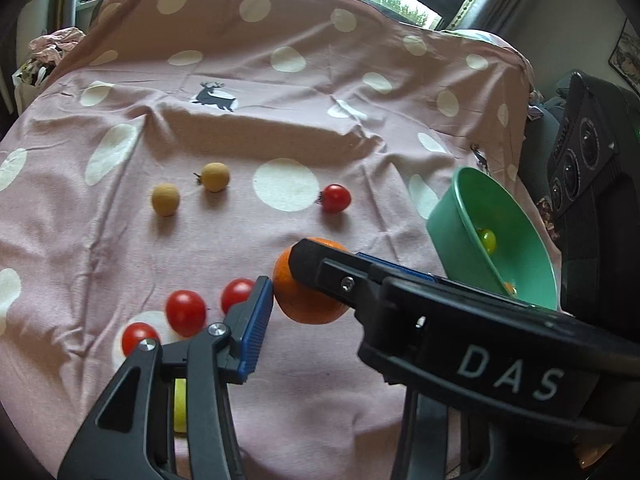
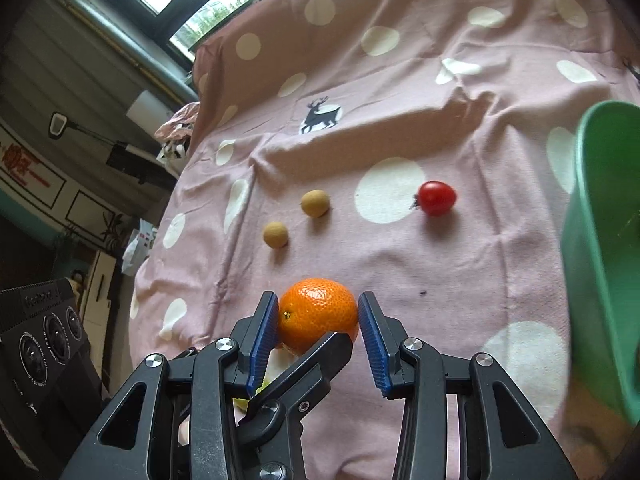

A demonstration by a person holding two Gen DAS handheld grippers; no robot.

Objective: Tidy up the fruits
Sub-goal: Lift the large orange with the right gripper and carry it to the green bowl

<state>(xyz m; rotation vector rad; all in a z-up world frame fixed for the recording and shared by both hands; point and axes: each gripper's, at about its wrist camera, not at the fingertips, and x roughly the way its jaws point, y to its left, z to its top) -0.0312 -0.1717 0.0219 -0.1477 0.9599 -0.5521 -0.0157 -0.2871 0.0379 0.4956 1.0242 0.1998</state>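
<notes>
Jaws of right gripper (image 2: 318, 320) clamp orange (image 2: 316, 308), left gripper's (image 1: 292, 292) hold unclear, bowl (image 2: 580, 184) rim near, open cloth (image 2: 400, 264) ahead

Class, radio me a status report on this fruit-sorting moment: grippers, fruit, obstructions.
Right gripper shut on orange. Left gripper pad against it, grip unclear. Green bowl to the right, tilted; nothing between.

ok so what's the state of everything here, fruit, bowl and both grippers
orange, clamped between the right gripper's pads
right gripper, shut on the orange
left gripper, one pad against the orange, other finger hidden
green bowl, tilted, small fruit inside
cherry tomatoes, four loose on the cloth
tan fruits, two loose on the cloth
</notes>
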